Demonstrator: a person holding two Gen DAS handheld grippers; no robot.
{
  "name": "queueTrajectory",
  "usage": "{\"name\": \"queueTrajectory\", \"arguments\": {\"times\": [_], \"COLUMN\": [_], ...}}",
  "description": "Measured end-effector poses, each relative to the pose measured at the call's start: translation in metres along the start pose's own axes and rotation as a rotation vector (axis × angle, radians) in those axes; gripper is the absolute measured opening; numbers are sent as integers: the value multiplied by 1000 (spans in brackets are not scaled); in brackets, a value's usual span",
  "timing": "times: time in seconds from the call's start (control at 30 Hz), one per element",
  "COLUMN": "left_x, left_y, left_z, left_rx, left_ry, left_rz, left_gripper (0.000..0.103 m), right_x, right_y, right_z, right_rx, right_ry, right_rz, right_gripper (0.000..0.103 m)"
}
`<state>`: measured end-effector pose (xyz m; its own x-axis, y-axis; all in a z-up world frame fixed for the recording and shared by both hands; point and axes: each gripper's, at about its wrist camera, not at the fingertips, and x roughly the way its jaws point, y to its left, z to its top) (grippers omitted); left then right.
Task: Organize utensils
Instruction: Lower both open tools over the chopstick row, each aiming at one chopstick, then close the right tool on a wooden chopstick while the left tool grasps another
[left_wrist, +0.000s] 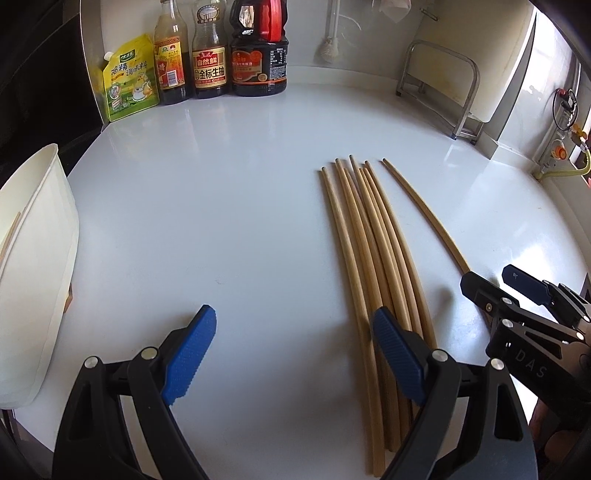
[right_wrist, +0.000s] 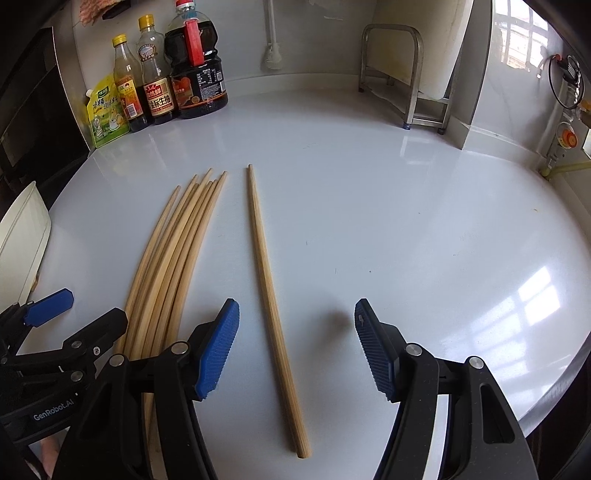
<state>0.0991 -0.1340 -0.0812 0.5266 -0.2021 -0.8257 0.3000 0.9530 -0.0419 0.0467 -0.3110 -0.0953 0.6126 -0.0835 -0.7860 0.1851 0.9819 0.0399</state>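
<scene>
Fingers: both pairs spread, pinching nothing | right gripper (right_wrist: 297, 345) straddles lone pale wooden chopstick (right_wrist: 273, 314) mid-frame on white desk (right_wrist: 406, 221) | left gripper (left_wrist: 293, 350) beside chopstick bundle (left_wrist: 373, 251) | risk: round stick rolls off pads on closing.
</scene>
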Motion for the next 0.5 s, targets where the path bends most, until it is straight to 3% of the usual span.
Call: {"name": "queueTrajectory", "arguments": {"times": [0.33, 0.5], "left_x": [5, 2], "left_y": [-2, -3], "left_z": [-2, -2], "left_rx": [20, 36], "left_ry": [6, -6], "left_rz": [41, 37], "left_gripper": [84, 72], "right_x": [4, 8], "right_y": [-6, -6], "right_z": [1, 2], "right_rx": [12, 1], "right_ry": [-5, -15], "right_rz": [-25, -44], "right_gripper": [62, 62]}}
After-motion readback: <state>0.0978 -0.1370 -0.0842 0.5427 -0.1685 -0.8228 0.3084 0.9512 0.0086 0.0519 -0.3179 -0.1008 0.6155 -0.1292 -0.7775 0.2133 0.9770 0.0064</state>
